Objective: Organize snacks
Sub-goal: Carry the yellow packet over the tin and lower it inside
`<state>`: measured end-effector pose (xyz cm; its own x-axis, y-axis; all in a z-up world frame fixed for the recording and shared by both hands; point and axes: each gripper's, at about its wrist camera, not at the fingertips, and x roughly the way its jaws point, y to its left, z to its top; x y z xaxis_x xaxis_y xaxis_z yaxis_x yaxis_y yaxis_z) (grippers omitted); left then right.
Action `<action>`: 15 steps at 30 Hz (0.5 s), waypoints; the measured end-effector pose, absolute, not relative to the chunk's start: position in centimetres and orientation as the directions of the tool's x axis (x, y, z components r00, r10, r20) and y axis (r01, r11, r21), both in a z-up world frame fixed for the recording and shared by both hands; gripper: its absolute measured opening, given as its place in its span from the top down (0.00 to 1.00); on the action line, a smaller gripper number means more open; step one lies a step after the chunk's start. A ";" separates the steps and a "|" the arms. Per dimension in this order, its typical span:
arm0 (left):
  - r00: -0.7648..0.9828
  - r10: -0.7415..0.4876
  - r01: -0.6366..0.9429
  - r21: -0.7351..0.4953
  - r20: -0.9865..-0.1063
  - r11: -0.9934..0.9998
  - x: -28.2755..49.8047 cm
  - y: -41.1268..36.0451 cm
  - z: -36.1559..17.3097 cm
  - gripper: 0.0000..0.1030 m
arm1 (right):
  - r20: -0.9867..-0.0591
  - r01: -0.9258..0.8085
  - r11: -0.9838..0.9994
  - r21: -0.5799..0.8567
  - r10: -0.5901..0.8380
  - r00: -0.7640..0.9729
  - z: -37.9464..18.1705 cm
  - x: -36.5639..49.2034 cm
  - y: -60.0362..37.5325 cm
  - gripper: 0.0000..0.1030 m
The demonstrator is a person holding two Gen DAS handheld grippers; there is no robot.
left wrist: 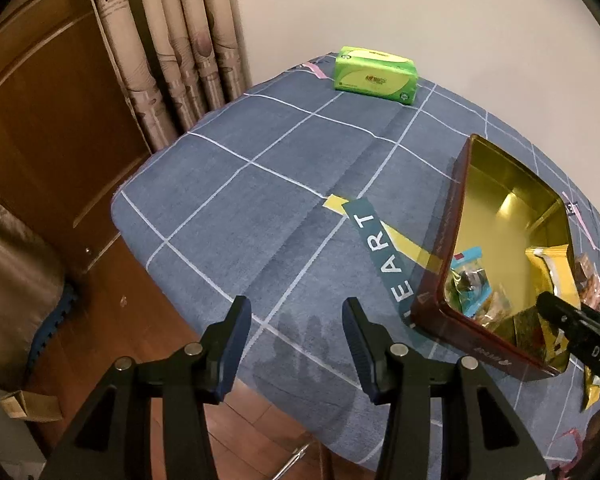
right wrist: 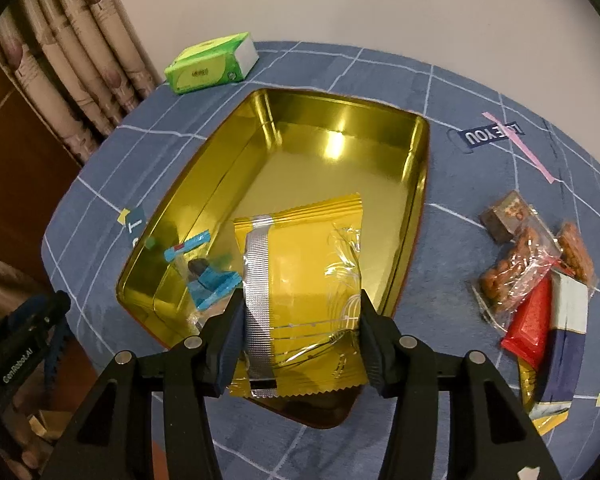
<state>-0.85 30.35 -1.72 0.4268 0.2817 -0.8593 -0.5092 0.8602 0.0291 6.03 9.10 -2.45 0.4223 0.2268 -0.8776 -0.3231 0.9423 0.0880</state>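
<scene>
Right gripper [right wrist: 298, 336] gripping a yellow packet [right wrist: 312, 280] by its sides, holding it over the near end of the gold tin [right wrist: 340, 128], a blue packet [right wrist: 208, 276] lying inside – more snacks [right wrist: 540, 280] waiting right of the tin on the tablecloth [right wrist: 480, 168], left gripper [left wrist: 296, 340] hanging released, holding nothing, above the table edge – green tissue pack [left wrist: 374, 74] sitting far back.

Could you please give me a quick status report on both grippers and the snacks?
Left hand-held gripper open, idle. Right hand-held gripper shut on yellow packet over gold tin. Blue snack inside; nothing blocking.
</scene>
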 end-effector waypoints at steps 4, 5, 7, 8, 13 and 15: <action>0.423 0.281 -0.510 0.030 -0.861 0.860 -0.9 30.3 -1.8 0.53 | -0.883 -0.322 0.944 0.073 0.212 0.420 -2.9 6.0 9.4 0.48; 0.423 0.280 -0.510 0.030 -0.862 0.860 -0.9 30.4 -1.9 0.53 | -0.883 -0.326 0.943 0.073 0.213 0.418 -2.8 5.9 9.5 0.48; 0.423 0.280 -0.509 0.030 -0.862 0.860 -0.9 30.3 -1.8 0.53 | -0.881 -0.334 0.940 0.072 0.217 0.421 -2.7 5.8 9.6 0.47; 0.423 0.279 -0.508 0.029 -0.862 0.861 -0.9 30.3 -1.8 0.53 | -0.878 -0.337 0.939 0.068 0.217 0.426 -2.5 5.7 9.7 0.46; 0.424 0.286 -0.509 0.035 -0.859 0.860 -1.0 30.2 -1.9 0.53 | -0.863 -0.347 0.936 0.063 0.226 0.452 -1.3 5.0 9.1 0.40; 0.425 0.288 -0.509 0.036 -0.858 0.860 -1.0 30.2 -1.9 0.53 | -0.852 -0.349 0.936 0.050 0.222 0.475 -0.5 4.5 8.4 0.38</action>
<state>-1.05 30.18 -1.90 0.4253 0.2877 -0.8581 -0.5085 0.8603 0.0364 4.53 8.36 -0.48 0.4748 0.2221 -0.8516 -0.3487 0.9359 0.0497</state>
